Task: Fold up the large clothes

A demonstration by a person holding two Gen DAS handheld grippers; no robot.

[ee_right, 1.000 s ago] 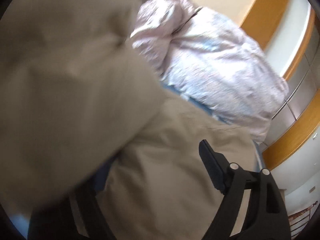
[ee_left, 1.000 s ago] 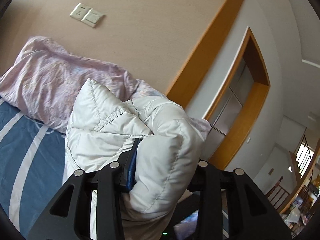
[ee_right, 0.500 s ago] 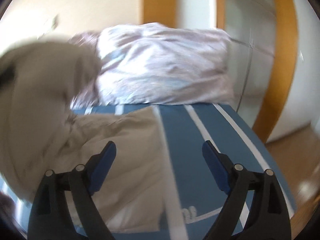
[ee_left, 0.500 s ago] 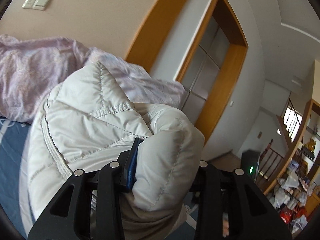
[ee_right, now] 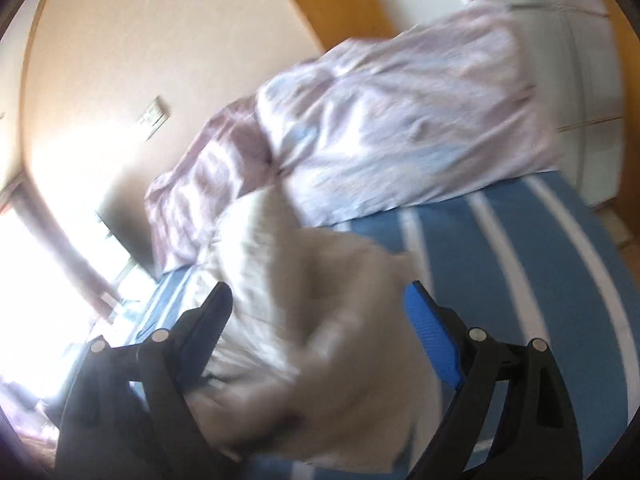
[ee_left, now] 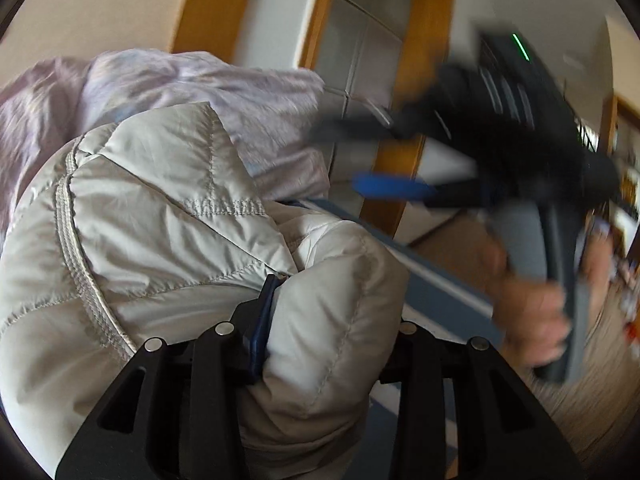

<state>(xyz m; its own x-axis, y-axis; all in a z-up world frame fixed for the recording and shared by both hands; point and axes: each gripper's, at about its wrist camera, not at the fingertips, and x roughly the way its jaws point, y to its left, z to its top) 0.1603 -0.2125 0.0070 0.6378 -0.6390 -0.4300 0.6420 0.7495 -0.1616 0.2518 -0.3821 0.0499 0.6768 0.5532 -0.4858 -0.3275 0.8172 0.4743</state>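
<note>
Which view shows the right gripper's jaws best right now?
The right wrist view: the right gripper stands open, jaws wide apart, with the blurred puffer jacket beyond them. The left wrist view shows it only side-on and motion-blurred, held in a hand.

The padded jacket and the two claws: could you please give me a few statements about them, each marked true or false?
1. The left claw is shut on a fold of the white jacket. True.
2. The right claw grips the jacket firmly. False: its jaws stand wide open, the jacket only lying between them.
3. A pink duvet lies bunched on the bed beyond the jacket. True.
4. The bed sheet is plain red. False: it is blue with white stripes.
</note>
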